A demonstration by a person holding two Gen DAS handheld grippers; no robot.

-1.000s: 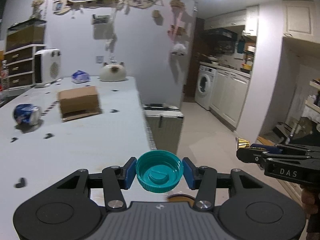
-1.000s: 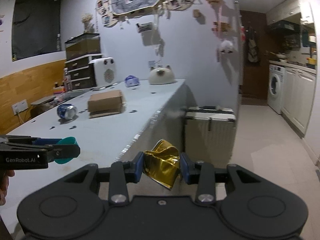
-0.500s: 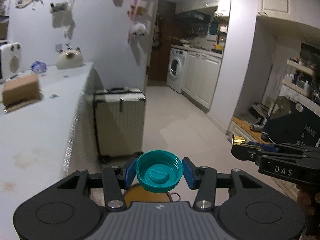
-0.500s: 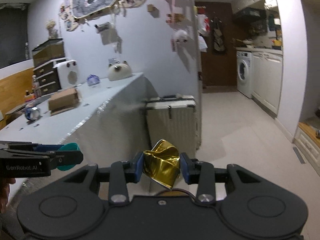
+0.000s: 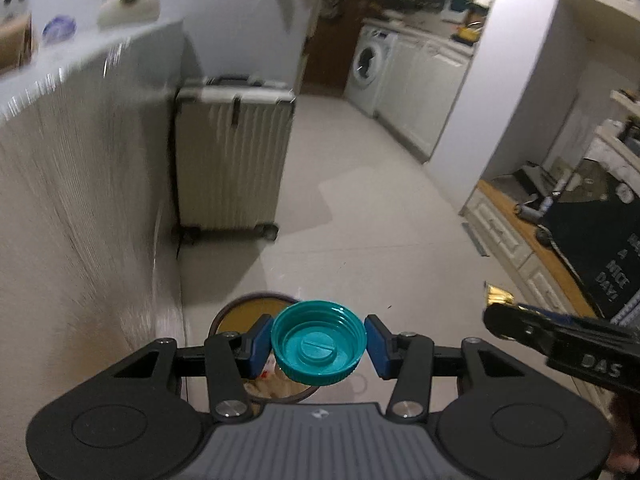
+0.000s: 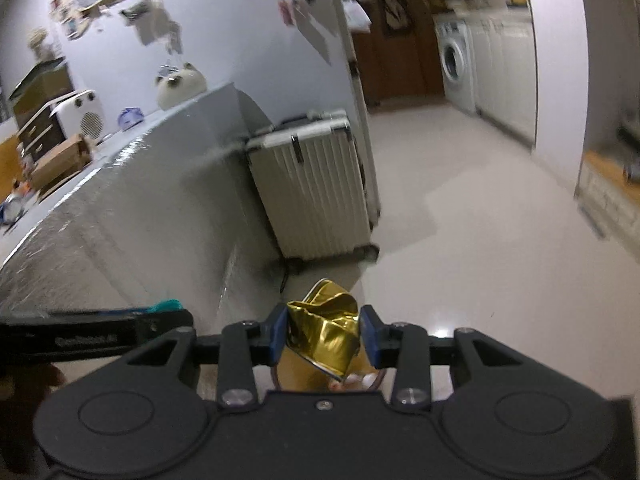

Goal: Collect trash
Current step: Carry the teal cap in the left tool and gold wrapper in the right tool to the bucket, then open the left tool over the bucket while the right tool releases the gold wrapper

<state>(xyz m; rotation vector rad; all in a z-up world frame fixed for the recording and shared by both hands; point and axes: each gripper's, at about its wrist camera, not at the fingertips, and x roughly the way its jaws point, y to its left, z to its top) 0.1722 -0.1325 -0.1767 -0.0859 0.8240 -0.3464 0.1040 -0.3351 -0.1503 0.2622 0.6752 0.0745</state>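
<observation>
Left gripper (image 5: pixel 319 347) has its fingers clamped on a teal bottle cap (image 5: pixel 319 347), hollow side facing up toward the camera, bottom centre of frame over a round bin (image 5: pixel 240 310). Right gripper (image 6: pixel 323 335) fingers pinch crumpled gold foil (image 6: pixel 323 330), long axis roughly upright, low centre.

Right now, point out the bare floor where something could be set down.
Widest free patch: the pale floor between the suitcase and the white cabinets. A smaller bare strip lies between suitcase and bin. Crowded: the bin's mouth, under the teal cap and gold foil, and the cluttered right edge.
</observation>
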